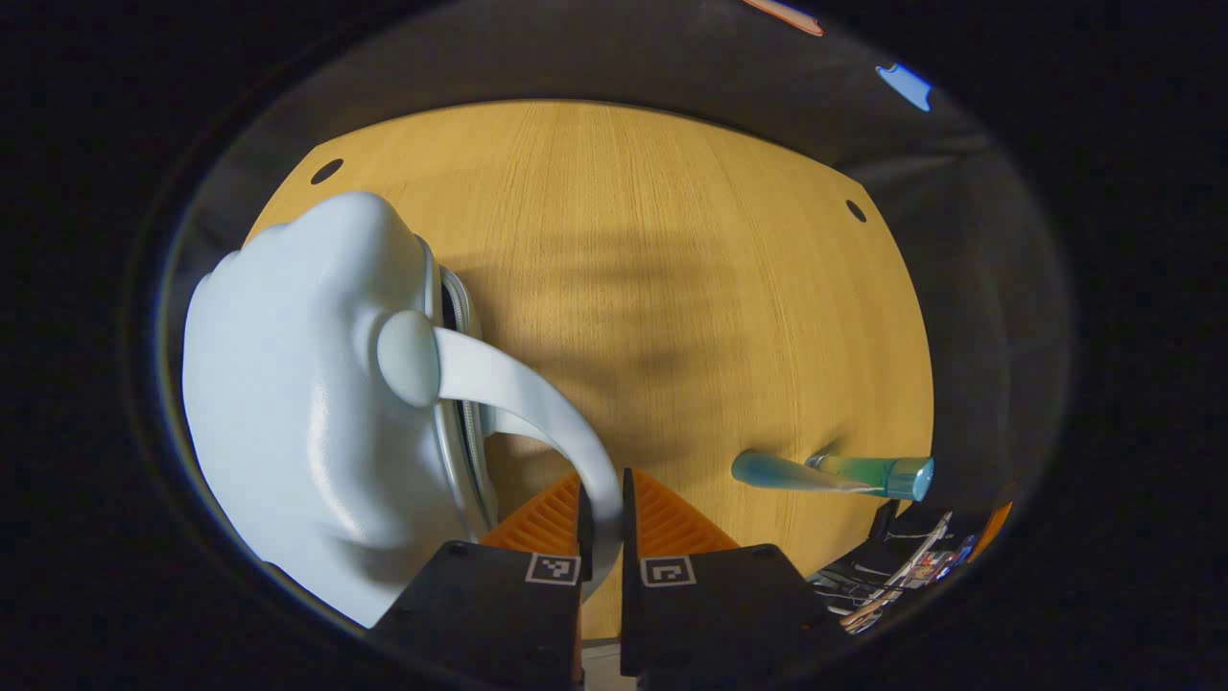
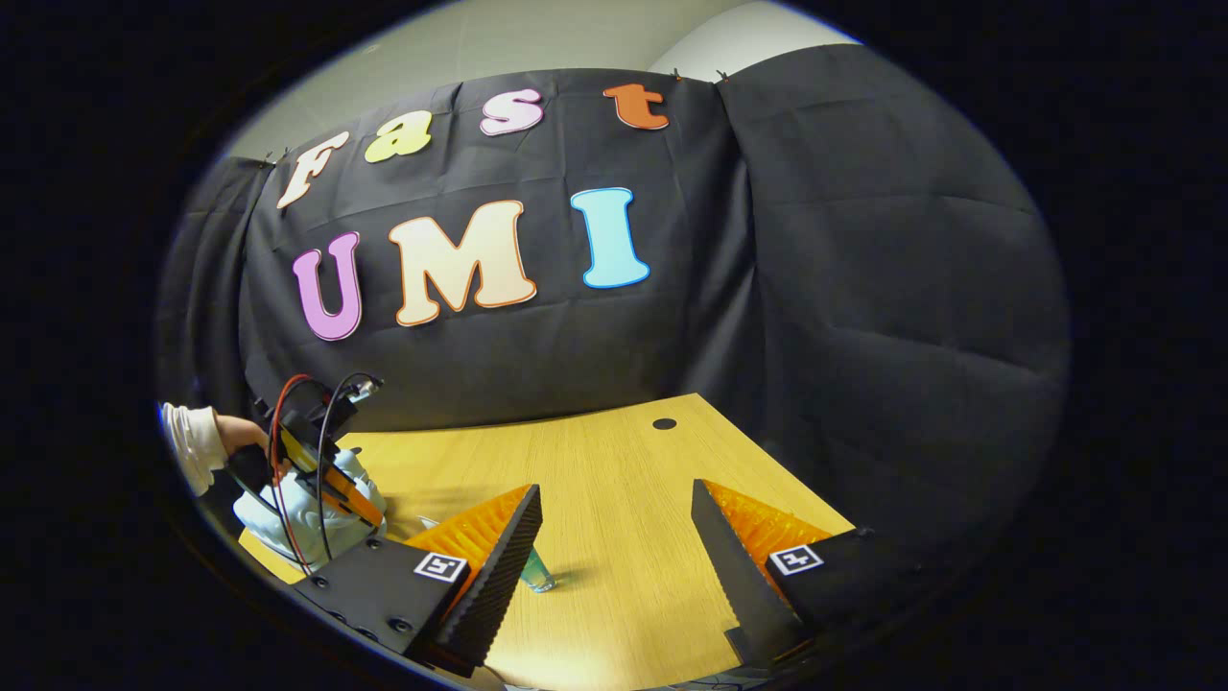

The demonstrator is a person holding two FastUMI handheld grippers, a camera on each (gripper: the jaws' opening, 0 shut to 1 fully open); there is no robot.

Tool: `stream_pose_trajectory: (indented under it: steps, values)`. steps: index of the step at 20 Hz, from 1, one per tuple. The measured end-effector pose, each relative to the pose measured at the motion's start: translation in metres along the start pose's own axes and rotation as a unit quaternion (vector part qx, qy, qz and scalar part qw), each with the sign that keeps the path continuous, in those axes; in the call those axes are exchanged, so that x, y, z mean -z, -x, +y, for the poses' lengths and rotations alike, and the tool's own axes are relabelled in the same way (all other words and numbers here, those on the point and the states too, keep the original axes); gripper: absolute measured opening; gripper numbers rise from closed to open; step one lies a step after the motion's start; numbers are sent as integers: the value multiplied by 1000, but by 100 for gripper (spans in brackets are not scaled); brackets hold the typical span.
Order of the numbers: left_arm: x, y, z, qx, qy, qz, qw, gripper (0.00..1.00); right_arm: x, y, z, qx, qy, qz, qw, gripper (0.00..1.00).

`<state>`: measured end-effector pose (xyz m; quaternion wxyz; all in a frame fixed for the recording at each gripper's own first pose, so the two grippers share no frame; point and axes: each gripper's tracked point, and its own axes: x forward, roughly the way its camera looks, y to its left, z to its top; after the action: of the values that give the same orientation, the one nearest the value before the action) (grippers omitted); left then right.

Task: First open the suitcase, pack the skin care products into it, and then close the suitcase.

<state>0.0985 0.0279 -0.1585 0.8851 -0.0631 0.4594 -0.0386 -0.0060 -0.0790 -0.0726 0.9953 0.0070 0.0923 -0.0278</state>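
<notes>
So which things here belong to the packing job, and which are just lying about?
Job:
- light blue suitcase, closed, left gripper shut on its handle
- blue-green skin care tube lying on the wooden table
- right gripper, open

Lying about:
- bundle of cables at the table edge

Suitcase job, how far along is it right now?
Early. Nothing is packed: the suitcase looks shut, and the skin care tube lies on the table. In hand: the left gripper is closed on the suitcase handle. The right gripper is open. Opening, packing and closing remain.
</notes>
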Motion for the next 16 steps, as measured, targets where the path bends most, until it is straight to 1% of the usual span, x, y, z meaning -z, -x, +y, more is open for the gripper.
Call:
stream_pose_trajectory:
  steps: [5, 8, 12, 16]
  values:
    - [-8, 41, -9, 27, -10, -23, 999, 8, 3, -3, 6, -8, -4, 1, 1000, 98]
    - [-12, 68, -22, 52, -15, -36, 998, 8, 6, -3, 6, -10, -3, 2, 1000, 98]
    - [-15, 95, -39, 84, -6, -51, 995, 8, 7, 0, 3, -10, -6, 1, 1000, 98]
    - [-24, 133, -39, 99, 11, -84, 991, 8, 11, 1, -4, -7, -8, 3, 1000, 98]
